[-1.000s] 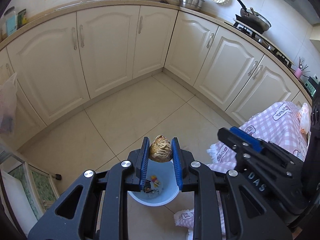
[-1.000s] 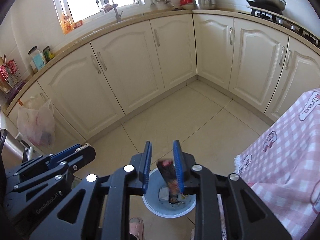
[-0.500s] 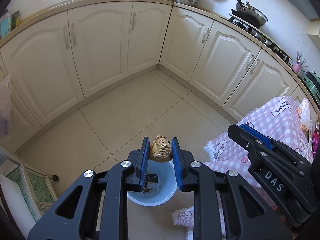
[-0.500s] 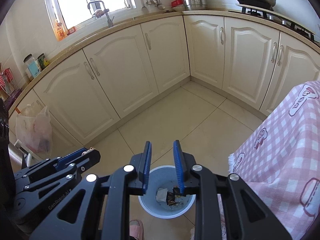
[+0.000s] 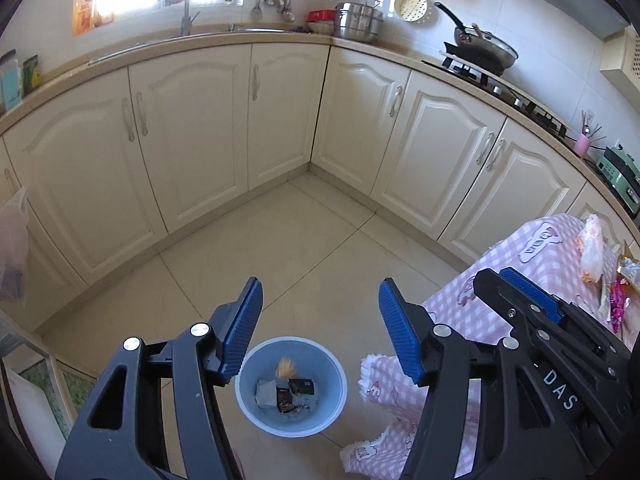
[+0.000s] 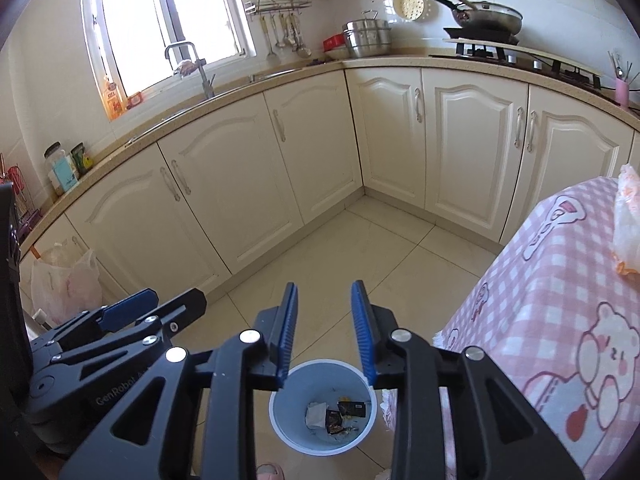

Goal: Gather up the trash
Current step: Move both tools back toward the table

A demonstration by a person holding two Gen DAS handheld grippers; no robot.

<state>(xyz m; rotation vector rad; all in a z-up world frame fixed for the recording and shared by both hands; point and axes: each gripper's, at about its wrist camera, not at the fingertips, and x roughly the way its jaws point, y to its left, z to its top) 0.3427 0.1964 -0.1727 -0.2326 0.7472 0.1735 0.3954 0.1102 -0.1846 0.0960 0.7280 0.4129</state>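
Note:
A light blue trash bin point(image 5: 256, 408) stands on the tiled floor below both grippers; it also shows in the right wrist view point(image 6: 280, 424). It holds dark wrappers point(image 5: 298, 388) and a white scrap point(image 6: 318, 414). A blurred brown crumpled ball point(image 5: 286, 367) is falling into the bin. My left gripper point(image 5: 320, 322) is wide open and empty above the bin. My right gripper point(image 6: 324, 336) is open and empty above the bin. More trash, a pale plastic bag point(image 5: 592, 246) and bright wrappers point(image 5: 618, 296), lies on the table at the right.
A table with a pink checked cloth point(image 6: 552, 312) stands right of the bin. Cream kitchen cabinets point(image 5: 280, 120) curve around the floor behind. A white plastic bag point(image 6: 66, 284) hangs at the left cabinets. A pink slipper toe point(image 6: 269, 471) shows at the bottom.
My left gripper has opened wide and let go of the brown crumpled ball, which now drops into the bin. Both cameras have tilted up slightly. The right gripper stays open and empty.

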